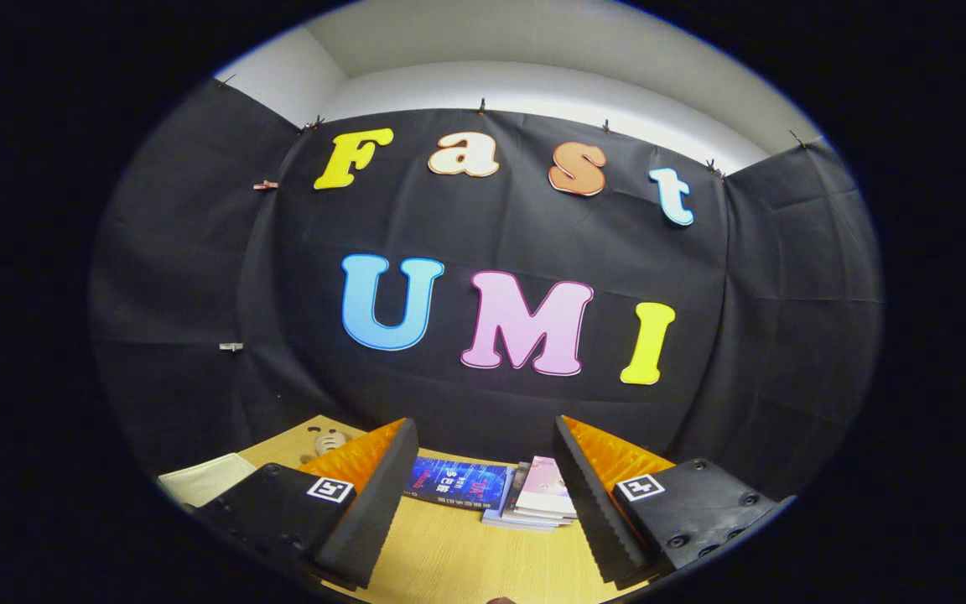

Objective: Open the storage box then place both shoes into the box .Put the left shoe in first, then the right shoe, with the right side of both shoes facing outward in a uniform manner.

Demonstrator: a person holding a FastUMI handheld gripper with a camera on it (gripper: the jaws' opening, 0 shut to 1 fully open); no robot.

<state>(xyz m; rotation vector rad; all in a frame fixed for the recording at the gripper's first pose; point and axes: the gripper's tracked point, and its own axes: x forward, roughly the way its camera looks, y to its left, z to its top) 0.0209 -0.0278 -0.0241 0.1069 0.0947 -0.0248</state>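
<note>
My gripper (483, 440) is held level above a wooden table (449, 554), facing the booth's back wall. Its two fingers stand wide apart with nothing between them, so it is open. At the left, just beyond the left finger (374, 486), a corner of a pale flat object (206, 478) lies on the table; I cannot tell whether it is part of the storage box.
A blue book (458, 485) and a small stack of books (537, 495) lie flat on the table ahead of the fingers, near the back wall. A small tan plush toy (328, 439) sits at the table's far left, behind the left finger.
</note>
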